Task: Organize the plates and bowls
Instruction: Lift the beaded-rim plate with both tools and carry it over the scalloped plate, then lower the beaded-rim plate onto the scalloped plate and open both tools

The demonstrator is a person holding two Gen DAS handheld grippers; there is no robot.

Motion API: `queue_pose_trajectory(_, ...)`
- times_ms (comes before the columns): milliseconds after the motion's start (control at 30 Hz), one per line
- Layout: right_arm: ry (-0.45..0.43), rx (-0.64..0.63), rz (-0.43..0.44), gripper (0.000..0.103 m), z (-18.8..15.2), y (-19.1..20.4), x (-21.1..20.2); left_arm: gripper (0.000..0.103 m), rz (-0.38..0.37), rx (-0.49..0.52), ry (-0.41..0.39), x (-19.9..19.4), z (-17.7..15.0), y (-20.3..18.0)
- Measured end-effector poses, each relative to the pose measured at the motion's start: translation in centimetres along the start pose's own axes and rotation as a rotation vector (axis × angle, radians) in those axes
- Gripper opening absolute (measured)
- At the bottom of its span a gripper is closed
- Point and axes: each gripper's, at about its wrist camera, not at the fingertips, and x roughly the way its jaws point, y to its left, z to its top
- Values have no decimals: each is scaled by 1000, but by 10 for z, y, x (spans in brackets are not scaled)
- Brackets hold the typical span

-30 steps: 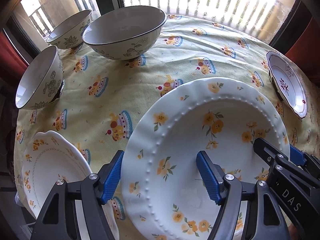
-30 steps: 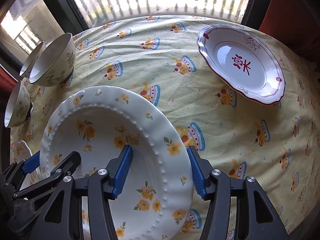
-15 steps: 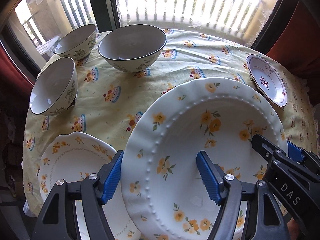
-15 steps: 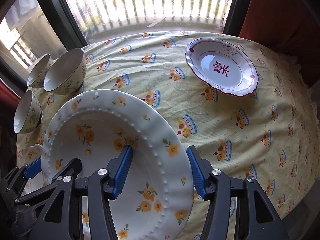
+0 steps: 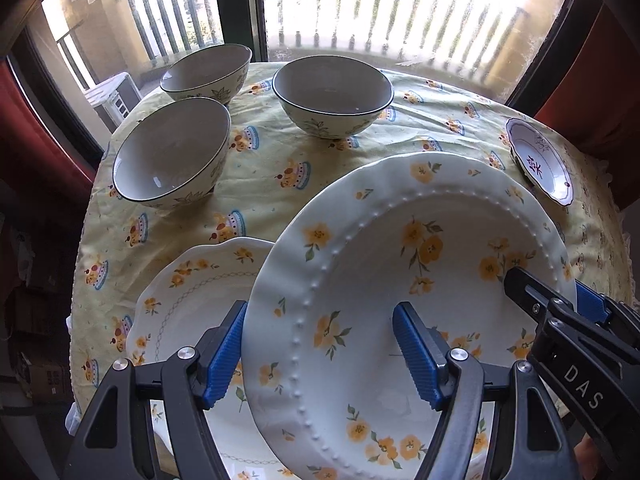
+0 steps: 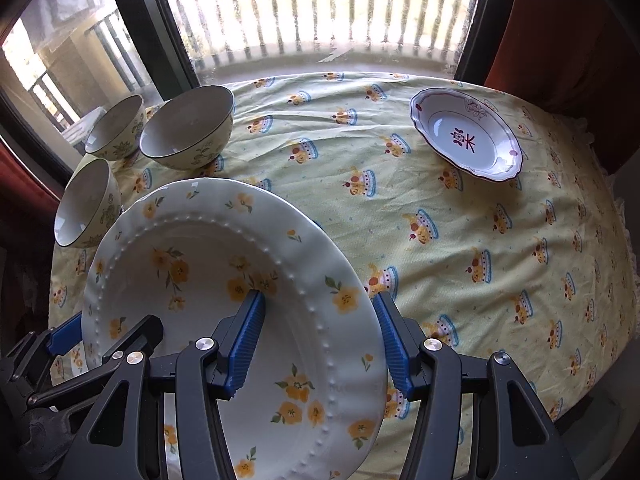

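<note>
Both the left gripper (image 5: 320,354) and right gripper (image 6: 318,340) have their jaws clamped on the big white yellow-flowered plate (image 5: 408,300), which could slip and crack on the scalloped flowered plate (image 5: 192,300) below it.

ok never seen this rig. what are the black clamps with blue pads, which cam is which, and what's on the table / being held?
There is no robot arm here. A person holds a hand-operated two-finger gripper in each hand, and each gripper carries a fisheye camera looking forward along its fingers.

The left wrist view shows the left gripper closed across the left rim of a big plate with yellow flowers; the other gripper shows at the right edge. The right wrist view shows the right gripper clamping the same plate's right rim, so both hold it, tilted above the table.

On the cupcake-print tablecloth sit three bowls at the far left, a small dish with a red character at the far right, and a second flowered plate partly under the held one.
</note>
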Motion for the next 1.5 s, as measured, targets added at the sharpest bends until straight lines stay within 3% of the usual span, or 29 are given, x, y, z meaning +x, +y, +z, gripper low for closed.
queue_pose_trajectory(333, 26, 7, -2, 59, -24, 44, 4, 73, -6, -4, 23, 1, -18, 45)
queue_pose_trajectory(800, 85, -47, -15, 59, -46, 89, 34, 73, -18, -53, 106, 32, -38, 90)
queue_pose_trajectory(1133, 118, -93, -34, 59, -43, 102, 50, 74, -17, -72, 138, 46, -38, 102)
queue_pose_trajectory(1500, 148, -87, -31, 59, -39, 101, 61, 78, 48, -45, 121, 52, -31, 89)
